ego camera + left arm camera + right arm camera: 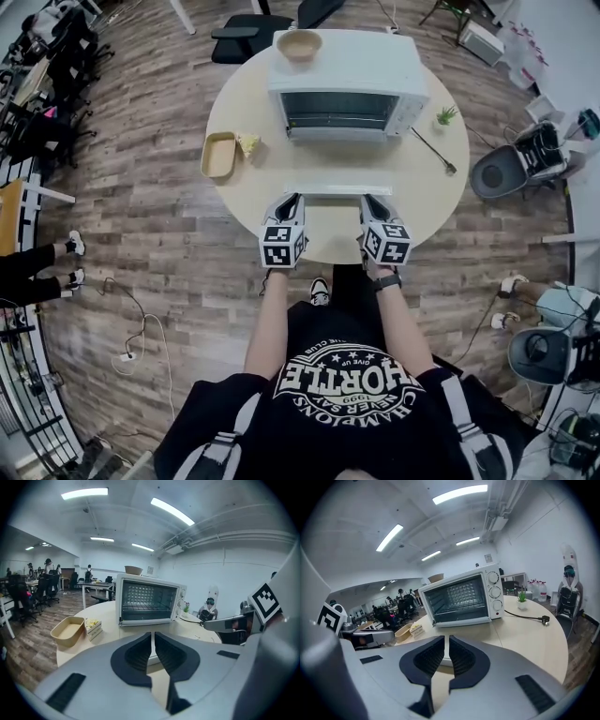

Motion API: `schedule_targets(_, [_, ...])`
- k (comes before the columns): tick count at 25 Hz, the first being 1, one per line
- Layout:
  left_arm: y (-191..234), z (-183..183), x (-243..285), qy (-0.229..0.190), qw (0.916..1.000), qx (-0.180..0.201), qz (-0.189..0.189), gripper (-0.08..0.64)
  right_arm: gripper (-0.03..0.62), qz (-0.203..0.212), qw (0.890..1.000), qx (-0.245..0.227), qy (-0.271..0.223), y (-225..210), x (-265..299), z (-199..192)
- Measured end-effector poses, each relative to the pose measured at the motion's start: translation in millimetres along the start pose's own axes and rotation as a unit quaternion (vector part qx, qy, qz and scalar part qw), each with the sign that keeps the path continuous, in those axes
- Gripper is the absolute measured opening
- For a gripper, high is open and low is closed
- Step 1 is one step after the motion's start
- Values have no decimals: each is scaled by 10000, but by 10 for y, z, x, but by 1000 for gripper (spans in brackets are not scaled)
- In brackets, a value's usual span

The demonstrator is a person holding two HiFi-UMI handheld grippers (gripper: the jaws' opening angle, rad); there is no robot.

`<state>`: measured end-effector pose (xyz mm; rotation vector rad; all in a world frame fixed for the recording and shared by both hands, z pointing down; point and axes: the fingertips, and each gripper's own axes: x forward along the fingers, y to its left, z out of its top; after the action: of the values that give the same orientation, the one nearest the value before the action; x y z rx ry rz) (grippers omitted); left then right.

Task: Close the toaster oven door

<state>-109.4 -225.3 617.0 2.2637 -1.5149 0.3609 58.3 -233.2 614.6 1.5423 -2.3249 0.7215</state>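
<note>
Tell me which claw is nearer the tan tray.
Left. The left claw sits down-right of the tan tray in the head view; the right claw is farther right, at the other end of the oven door.

Toaster oven (345, 86) white with a dark glass front, its door (337, 189) white; table (441, 178) pale cream, floor (150, 234) grey-brown wood-plank grain. Tray (218, 155) and bowl (299, 44) tan, small box (94, 627) white with what looks like yellowish contents, plant (447, 114) green in a white pot. Left gripper (289, 199) and right gripper (371, 200) light grey, ribbed pads (138, 654) black, cubes in black-and-white square markers; shirt (347, 412) black, white print.
</note>
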Motion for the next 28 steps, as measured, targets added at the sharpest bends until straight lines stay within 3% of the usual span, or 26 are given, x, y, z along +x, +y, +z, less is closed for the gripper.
schedule_targets(21, [277,-671,353,813,9957,-386,219,109,97,-269,9961,188,815,-563,346,-532])
schedule_targets(28, [313,-821,523,1054,9922,-572,328,177,98,-383,9933,347,1035,-765,407,-681])
